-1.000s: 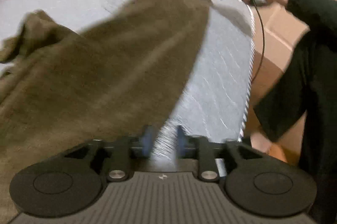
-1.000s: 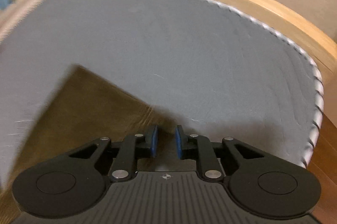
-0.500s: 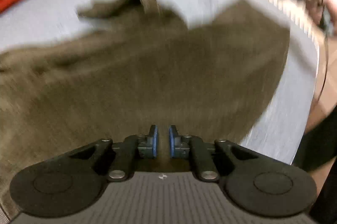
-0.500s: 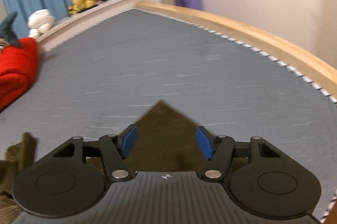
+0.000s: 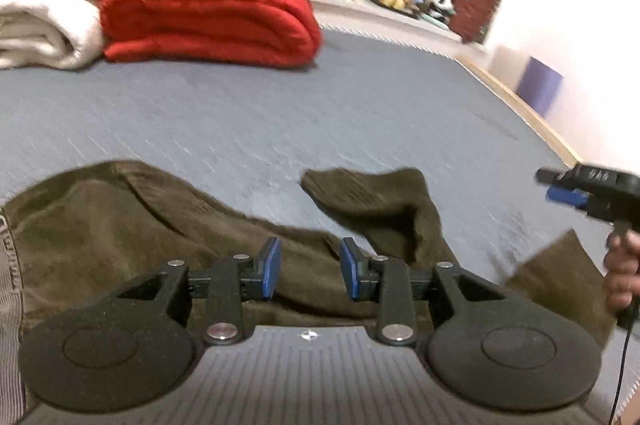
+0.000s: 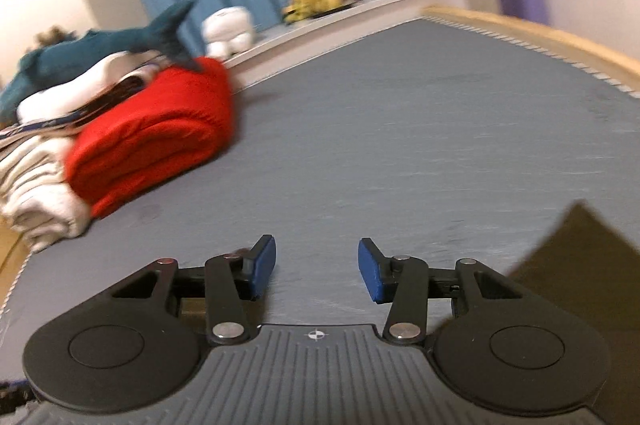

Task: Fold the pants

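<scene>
Since the earlier frame, you swung both grippers off the olive corduroy pants [image 5: 132,221] toward the bedding stack. Your left gripper [image 5: 308,265] reopened partway, gripping nothing; your right gripper [image 6: 316,267] narrowed slightly, empty over bare mattress [image 6: 400,129]. This released stance probably prepared a regrasp. Those pants lay rumpled, one leg [image 5: 380,201] curled back.
</scene>
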